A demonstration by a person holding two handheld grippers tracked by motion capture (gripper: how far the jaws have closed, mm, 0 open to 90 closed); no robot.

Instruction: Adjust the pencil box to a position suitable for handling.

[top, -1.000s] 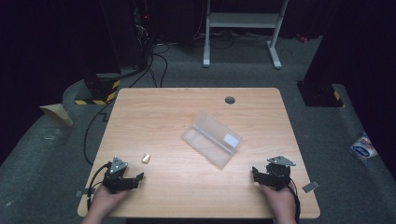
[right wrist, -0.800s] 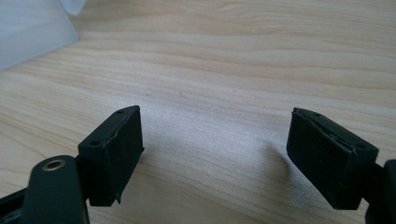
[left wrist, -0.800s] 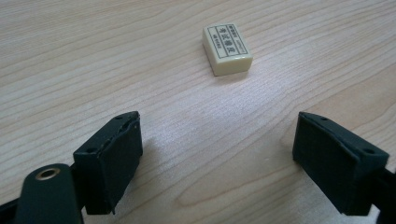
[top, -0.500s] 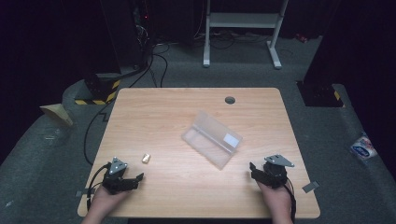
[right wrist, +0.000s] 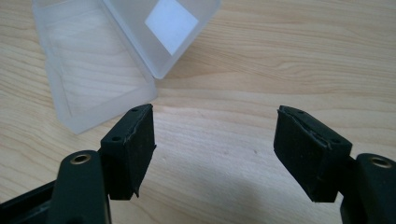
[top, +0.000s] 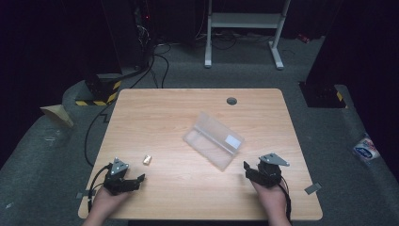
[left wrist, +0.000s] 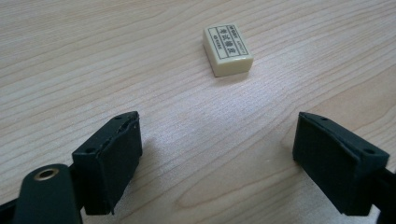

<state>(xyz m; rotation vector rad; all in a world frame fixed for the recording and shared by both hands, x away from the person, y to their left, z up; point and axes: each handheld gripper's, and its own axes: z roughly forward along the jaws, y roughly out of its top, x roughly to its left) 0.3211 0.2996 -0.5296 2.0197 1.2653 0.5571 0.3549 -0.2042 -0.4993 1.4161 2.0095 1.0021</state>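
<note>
The eraser [left wrist: 228,49] looked light, rubbery, grippable across its short sides; both the left gripper [left wrist: 219,161] and right gripper [right wrist: 215,149] stood wide, empty, the right's jaws having just narrowed slightly.

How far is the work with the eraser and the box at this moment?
Done: the clear box already lies open on the table. In hand: nothing; the left tongs stand open just short of the eraser, and the right tongs, open, face the box. Left: gripping the eraser and probably moving it into the box.
</note>
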